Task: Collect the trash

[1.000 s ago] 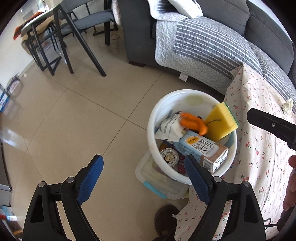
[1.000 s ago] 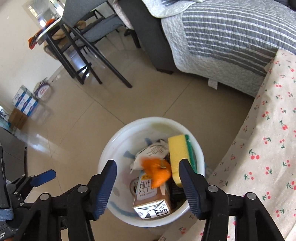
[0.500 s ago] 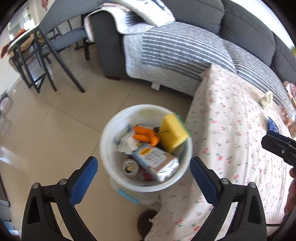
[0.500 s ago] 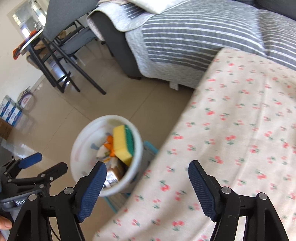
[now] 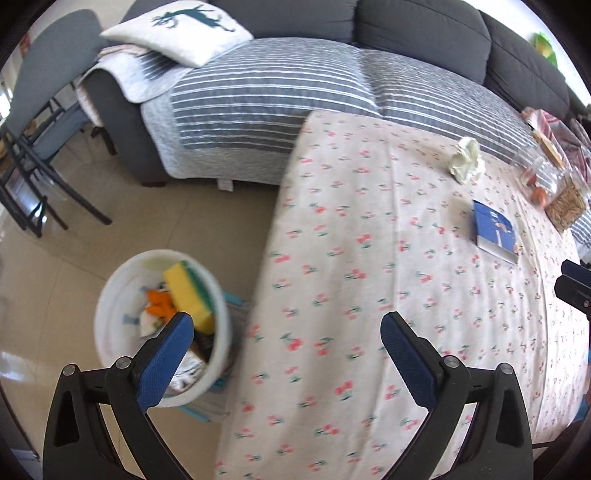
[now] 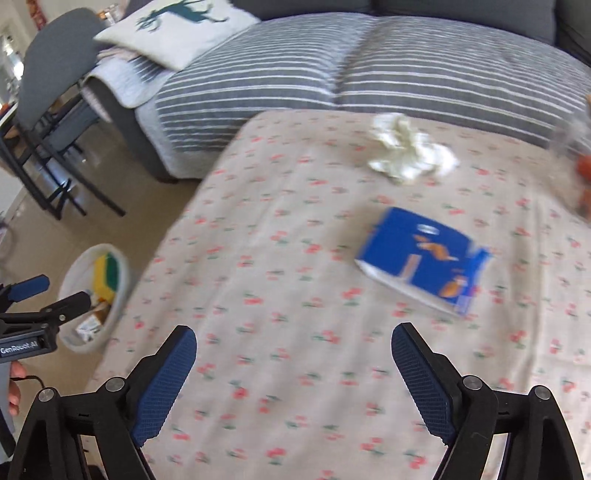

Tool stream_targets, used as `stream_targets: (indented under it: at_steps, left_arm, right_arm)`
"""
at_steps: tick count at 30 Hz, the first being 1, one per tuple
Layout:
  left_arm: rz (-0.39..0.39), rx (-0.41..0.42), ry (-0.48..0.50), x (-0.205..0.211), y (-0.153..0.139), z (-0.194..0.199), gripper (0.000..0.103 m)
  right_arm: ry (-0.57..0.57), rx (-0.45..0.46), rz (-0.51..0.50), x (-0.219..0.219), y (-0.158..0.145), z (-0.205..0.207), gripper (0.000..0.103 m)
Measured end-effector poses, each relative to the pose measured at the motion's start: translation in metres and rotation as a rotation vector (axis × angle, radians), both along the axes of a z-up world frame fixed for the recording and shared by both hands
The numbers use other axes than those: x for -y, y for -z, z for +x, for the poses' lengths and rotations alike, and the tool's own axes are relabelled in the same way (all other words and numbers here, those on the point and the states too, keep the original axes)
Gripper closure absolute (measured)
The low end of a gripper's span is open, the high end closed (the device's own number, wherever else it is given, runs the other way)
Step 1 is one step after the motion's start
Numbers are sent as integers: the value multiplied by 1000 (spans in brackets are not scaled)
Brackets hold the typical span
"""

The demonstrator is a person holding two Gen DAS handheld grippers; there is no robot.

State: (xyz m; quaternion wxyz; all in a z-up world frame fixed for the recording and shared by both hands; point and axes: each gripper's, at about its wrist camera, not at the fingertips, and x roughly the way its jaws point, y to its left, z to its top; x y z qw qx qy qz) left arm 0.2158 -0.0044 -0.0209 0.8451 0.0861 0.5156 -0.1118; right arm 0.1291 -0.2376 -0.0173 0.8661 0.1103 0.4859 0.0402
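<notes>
Chair (image 5: 40,92) with dark legs stands at the far left on the tiled floor; near it the grey sofa (image 5: 424,40) carries a striped quilt (image 5: 258,99) and a white cushion with a teal deer (image 5: 177,29); on the floor just beside the table sits the white bucket (image 5: 110,306), holding a yellow sponge with a green back (image 5: 188,291), something orange and a carton; the left gripper (image 5: 286,326) hangs above the bucket's edge and the cherry-print tablecloth (image 5: 351,258), its jaws spread wide and empty; farther right on the cloth lies a crumpled white tissue (image 6: 410,155), with a flat blue packet (image 6: 424,258) near it, apart from the tissue; the right gripper (image 6: 293,339) is above the cloth short of the packet, its jaws opening with nothing between them.
</notes>
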Motion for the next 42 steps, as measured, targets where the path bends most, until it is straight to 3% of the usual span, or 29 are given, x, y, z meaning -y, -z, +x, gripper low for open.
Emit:
stream_targets:
  at_steps: [14, 20, 23, 30, 36, 39, 42]
  left_arm:
    - [-36, -61, 165, 144, 24, 8, 1]
    - [-105, -78, 257, 208, 33, 10, 1]
    - [-163, -101, 267, 228, 38, 16, 1]
    - [-208, -112, 234, 260, 52, 37, 1]
    - [-138, -119, 238, 280, 70, 37, 1]
    - [-53, -136, 261, 290, 84, 32, 0]
    - [-14, -99, 285, 295, 86, 25, 0]
  right_arm:
    - [180, -80, 5, 121, 22, -34, 12]
    - [206, -101, -27, 153, 39, -52, 12]
    - [223, -126, -43, 170, 51, -60, 12]
    - [284, -147, -33, 207, 63, -76, 12]
    - [292, -158, -40, 223, 69, -81, 12]
    - [289, -163, -40, 228, 72, -82, 12]
    - [285, -169, -39, 231, 75, -80, 12]
